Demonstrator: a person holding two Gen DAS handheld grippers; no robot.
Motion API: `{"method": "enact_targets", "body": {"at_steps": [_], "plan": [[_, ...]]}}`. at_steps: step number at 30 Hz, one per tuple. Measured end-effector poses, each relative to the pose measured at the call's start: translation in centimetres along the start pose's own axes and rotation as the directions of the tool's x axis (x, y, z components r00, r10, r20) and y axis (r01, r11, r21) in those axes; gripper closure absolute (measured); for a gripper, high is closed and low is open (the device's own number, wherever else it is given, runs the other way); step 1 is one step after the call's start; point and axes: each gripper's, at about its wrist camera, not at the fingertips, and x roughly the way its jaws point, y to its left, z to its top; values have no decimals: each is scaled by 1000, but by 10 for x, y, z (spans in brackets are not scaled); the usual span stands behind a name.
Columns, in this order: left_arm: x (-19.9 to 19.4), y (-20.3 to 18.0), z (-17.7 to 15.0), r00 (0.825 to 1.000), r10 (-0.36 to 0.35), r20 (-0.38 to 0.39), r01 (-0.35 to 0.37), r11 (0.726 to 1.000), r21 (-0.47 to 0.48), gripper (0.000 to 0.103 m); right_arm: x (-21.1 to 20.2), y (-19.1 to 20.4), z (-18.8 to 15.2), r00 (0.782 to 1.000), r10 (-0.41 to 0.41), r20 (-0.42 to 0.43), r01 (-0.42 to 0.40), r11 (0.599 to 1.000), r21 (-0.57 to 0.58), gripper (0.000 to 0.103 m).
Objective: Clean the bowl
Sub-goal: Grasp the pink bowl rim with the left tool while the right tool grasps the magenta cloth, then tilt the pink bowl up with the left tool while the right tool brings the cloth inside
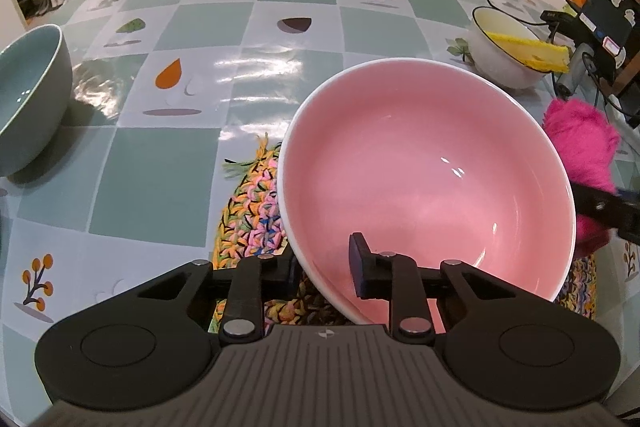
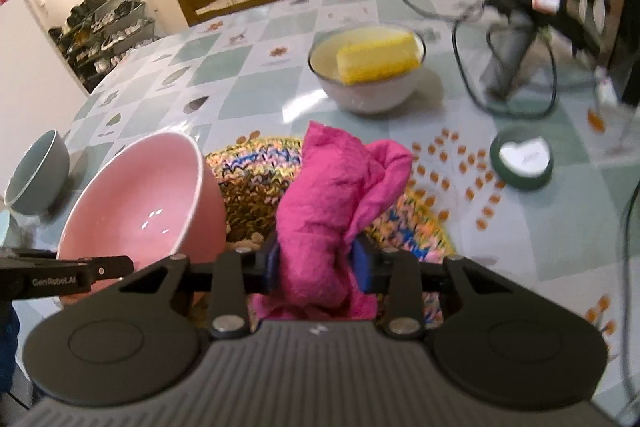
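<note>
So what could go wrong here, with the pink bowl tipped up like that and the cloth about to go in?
1. The left gripper pinches only the rim of the tilted pink bowl; pushing with the cloth could make it slip and drop onto the woven mat.
2. The magenta cloth bunches loosely in the right gripper, so it might pull free while wiping.
3. Black cables trail close by on the table and could snag a wide swing.
</note>
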Motion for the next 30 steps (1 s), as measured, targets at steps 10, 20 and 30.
{"method": "enact_targets", "body": {"at_steps": [10, 20, 30], "plan": [[0, -1, -1, 1000, 5, 5, -5, 1000, 14, 76, -34, 27, 12, 1000, 26, -4, -26, 975, -222, 66], [1, -2, -2, 1000, 11, 9, -11, 1000, 29, 75, -34, 62, 18, 999, 42, -7, -41, 899, -436, 66], [-3, -5, -1, 1000, 17, 25, -19, 997, 74, 76, -29, 75, 18, 1000, 26, 1, -21, 818, -575, 66]]}}
